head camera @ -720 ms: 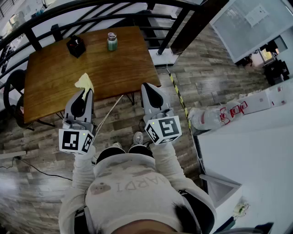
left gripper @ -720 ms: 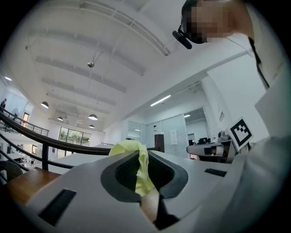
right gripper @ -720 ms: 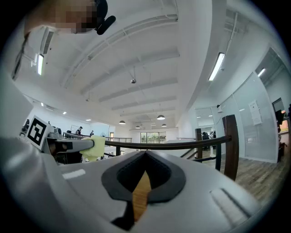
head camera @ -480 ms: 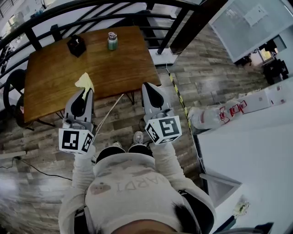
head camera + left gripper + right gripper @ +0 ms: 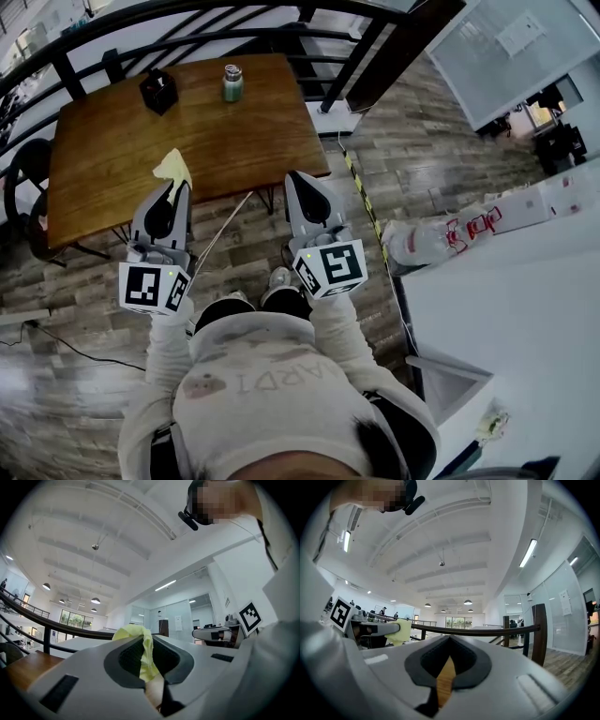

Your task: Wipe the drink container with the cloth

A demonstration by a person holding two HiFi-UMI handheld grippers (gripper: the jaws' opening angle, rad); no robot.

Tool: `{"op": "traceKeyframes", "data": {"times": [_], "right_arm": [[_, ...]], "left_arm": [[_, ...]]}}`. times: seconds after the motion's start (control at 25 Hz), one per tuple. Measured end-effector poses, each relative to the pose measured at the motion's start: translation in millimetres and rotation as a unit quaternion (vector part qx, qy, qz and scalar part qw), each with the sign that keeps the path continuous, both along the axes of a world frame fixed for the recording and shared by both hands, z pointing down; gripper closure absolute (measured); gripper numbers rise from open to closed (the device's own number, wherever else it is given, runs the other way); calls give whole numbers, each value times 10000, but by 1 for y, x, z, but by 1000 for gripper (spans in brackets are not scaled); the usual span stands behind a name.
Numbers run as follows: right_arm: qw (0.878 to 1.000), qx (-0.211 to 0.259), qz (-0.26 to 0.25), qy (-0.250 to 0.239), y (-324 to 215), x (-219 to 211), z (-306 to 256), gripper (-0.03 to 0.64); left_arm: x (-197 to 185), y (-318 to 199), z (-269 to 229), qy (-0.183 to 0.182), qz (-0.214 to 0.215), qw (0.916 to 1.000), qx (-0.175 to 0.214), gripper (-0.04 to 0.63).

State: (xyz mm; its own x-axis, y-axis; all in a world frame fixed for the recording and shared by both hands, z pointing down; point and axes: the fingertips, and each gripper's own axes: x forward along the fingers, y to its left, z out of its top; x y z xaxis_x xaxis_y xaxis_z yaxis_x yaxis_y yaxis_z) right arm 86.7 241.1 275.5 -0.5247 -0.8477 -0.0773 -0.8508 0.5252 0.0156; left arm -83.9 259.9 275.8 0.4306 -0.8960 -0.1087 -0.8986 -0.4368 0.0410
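Drink container [image 5: 232, 83] stands at the table's [image 5: 112, 150] far edge, well apart from both grippers. Only the stance has shifted. Left gripper [image 5: 174, 190] stays clamped on the yellow cloth [image 5: 172, 169]; right gripper [image 5: 303, 184] closed, empty. Wiping not begun.

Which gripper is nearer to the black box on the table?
Left. The left gripper, shut on the yellow cloth, is by the table's near edge, roughly in line with the black box. The right gripper is by the near right corner, farther sideways.
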Motion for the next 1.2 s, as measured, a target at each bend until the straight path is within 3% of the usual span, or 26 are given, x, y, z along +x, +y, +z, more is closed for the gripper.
{"op": "traceKeyframes", "data": {"times": [0.44, 0.84, 1.2], "right_arm": [[9999, -7, -96, -95, -42, 5, 7, 606], [9986, 54, -525, -73, -142, 0, -4, 606], [9963, 32, -853, -70, -224, 19, -4, 606]], "left_arm": [[1, -34, 11, 47, -82, 10000, -11, 565], [4, -122, -1, 48, -419, 9991, 67, 565], [29, -194, 0, 11, -677, 9977, 45, 565]]}}
